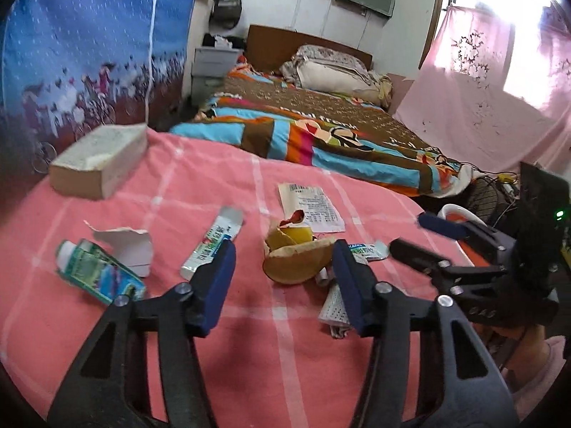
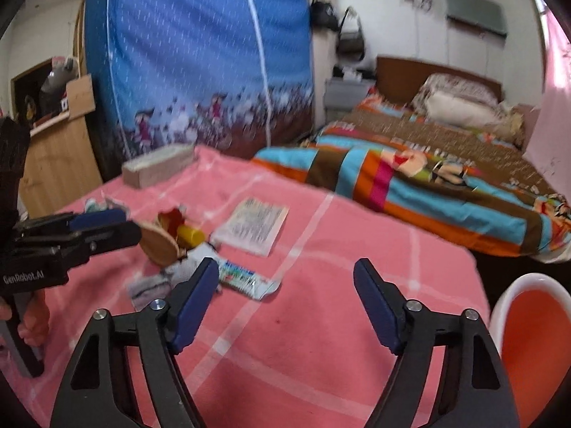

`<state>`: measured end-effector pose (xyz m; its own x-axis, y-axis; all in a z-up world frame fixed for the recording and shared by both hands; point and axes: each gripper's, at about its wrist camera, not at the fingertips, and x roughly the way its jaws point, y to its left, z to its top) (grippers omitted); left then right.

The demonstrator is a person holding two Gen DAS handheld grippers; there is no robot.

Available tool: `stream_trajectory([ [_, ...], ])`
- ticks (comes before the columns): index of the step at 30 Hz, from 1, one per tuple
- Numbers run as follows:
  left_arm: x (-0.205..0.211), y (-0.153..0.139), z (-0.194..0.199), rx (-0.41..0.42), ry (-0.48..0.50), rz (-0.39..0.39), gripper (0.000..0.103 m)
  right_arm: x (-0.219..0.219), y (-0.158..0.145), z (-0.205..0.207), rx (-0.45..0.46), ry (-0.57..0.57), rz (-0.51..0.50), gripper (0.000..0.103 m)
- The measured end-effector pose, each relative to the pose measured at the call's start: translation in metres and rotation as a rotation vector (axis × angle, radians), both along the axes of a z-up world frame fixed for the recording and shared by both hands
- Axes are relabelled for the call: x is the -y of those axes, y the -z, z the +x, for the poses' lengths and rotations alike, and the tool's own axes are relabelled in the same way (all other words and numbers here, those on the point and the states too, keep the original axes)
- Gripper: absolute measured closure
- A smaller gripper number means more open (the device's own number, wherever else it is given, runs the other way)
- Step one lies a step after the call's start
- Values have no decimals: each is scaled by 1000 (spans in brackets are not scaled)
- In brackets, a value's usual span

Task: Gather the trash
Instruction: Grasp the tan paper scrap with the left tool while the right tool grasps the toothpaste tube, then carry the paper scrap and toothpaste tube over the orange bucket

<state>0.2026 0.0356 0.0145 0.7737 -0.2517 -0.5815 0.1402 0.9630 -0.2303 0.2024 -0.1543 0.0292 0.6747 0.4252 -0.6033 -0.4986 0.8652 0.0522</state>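
**Left wrist view: both jaws wide over scattered trash**

The left hand-held gripper (image 1: 283, 278) stands open, empty, above the pink-cloth worktop (image 1: 249, 356), with a torn brown paper wrapper (image 1: 296, 264) just beyond its tips. The right hand-held gripper (image 2: 285, 292) is open too, holding nothing. Trash lies spread: toothpaste tube (image 1: 210, 246), receipt (image 1: 310, 207), green bottle (image 1: 96, 274). An orange bin (image 2: 531, 324) sits at right; farther back, an open cardboard box (image 1: 100, 160).

A receipt (image 1: 314, 207) lies behind the torn wrapper (image 1: 296, 255) (touching) on the blanket (image 1: 249, 356).
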Motion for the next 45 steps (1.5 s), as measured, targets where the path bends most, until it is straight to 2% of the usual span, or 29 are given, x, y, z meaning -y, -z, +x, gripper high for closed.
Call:
stream_trajectory([
  [5, 0, 5, 9, -43, 37, -34, 17, -17, 11, 12, -92, -93, -46, 42],
  [7, 1, 7, 12, -59, 53, -41, 21, -21, 12, 13, -98, -118, -64, 43],
  [9, 1, 7, 13, -63, 57, -47, 24, -23, 12, 14, -101, -133, -77, 48],
  [11, 0, 7, 15, -64, 62, -55, 32, -24, 13, 15, -115, -152, -80, 55],
  [15, -1, 8, 17, -74, 62, -62, 39, -25, 16, 20, -153, -182, -68, 62],
  [17, -2, 9, 18, -81, 68, -73, 49, -25, 16, 21, -160, -194, -59, 72],
  [22, 1, 8, 17, -73, 84, -72, 50, -29, 16, 16, -148, -203, -71, 76],
  [30, 8, 0, 9, -22, 92, -29, 50, -21, 12, 7, -115, -176, -58, 79],
  [37, 14, -8, -4, 38, 69, 8, 51, -9, 5, -8, -23, -86, -87, 79],
  [45, 25, -17, -14, 98, 50, 40, 51, 19, -12, -24, 101, 3, 2, 79],
])
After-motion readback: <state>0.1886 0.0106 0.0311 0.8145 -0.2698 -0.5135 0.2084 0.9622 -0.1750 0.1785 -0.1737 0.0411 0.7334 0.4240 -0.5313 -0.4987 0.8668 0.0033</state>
